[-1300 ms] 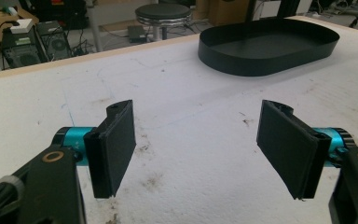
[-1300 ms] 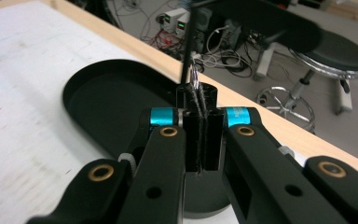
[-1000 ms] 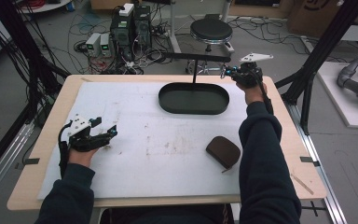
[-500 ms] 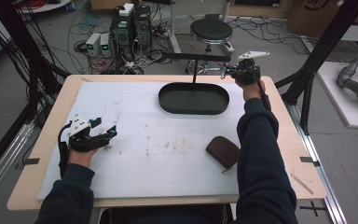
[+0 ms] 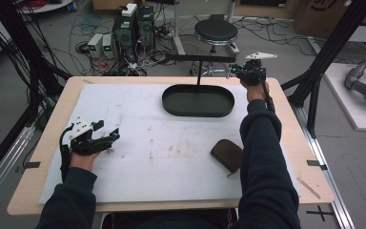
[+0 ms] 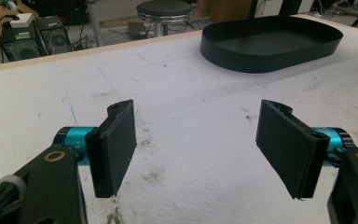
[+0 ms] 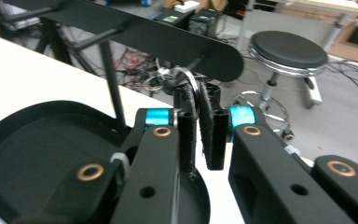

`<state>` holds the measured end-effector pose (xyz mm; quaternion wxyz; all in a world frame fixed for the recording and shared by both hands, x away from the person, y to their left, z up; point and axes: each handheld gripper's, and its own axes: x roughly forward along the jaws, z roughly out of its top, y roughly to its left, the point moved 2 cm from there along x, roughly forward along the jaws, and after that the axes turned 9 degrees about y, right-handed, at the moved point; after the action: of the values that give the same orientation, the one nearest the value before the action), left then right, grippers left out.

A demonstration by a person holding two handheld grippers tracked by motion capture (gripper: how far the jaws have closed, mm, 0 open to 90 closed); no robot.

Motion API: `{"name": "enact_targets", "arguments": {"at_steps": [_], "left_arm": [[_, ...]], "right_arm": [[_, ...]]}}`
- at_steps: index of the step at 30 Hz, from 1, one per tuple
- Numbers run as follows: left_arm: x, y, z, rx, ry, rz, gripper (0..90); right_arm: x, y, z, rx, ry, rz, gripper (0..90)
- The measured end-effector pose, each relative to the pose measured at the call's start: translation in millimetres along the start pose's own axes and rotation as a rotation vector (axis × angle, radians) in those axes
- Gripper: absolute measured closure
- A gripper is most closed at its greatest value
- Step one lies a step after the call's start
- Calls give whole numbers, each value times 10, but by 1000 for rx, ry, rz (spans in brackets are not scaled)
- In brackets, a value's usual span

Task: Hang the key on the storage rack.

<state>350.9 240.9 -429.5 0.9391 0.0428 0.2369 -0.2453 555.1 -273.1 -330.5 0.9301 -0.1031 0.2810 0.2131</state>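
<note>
Starting near, on the left: the left gripper (image 5: 112,138) is resting low over the white mat (image 5: 147,119), and its jaws are standing wide apart with nothing but stained mat between them. The person's left hand (image 5: 83,150) is wrapping its body.

Near right, a brown pouch (image 5: 226,153) is lying flat on the mat, just beside the right sleeve (image 5: 262,143), which is reaching across to the far edge.

Moving farther out, the black oval tray (image 5: 198,112) is sitting at the far middle of the mat, a thin post (image 5: 199,71) rising behind it and carrying a flat black bar (image 5: 200,58) above it.

At the far right corner, the right gripper (image 5: 232,71) is hanging level at the bar's right end. In the right gripper view its jaws have just been opening a crack, with a thin metal ring (image 7: 192,84) between them, lying along the left pad (image 7: 186,126), just below the bar's rounded tip. Whether the pads are pinching it now, I cannot tell.

Beyond the table, a round black stool (image 5: 215,31) is standing on the floor.
</note>
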Motion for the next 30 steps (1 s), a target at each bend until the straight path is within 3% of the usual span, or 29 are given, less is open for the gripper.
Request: {"name": "enact_targets", "arguments": {"at_steps": [2, 7, 9, 14, 19, 23, 25, 28, 30], "left_arm": [[-1, -2, 0, 0, 1, 2, 286], [1, -7, -2, -1, 1, 1, 287], [1, -8, -4, -1, 2, 2, 286], [2, -15, -6, 0, 5, 3, 287], [4, -14, -7, -2, 7, 4, 287], [5, -13, -7, 1, 4, 3, 288], [4, -11, -8, 2, 3, 1, 288], [3, -5, -9, 1, 2, -4, 288], [1, 1, -9, -4, -2, -7, 287]], "right_arm": [[17, -4, -2, 20, -5, -11, 812], [59, 9, -8, 15, 6, -33, 810], [78, 7, -13, 21, 19, -63, 778], [110, 10, -21, 44, 16, -69, 743], [125, 40, -37, 50, 43, -53, 641], [46, 38, -50, 65, 52, -38, 573], [-57, 35, -46, 56, 57, -51, 551], [-245, 21, -25, 27, 19, -56, 521], [-392, 6, -31, 3, 6, -27, 474]]}}
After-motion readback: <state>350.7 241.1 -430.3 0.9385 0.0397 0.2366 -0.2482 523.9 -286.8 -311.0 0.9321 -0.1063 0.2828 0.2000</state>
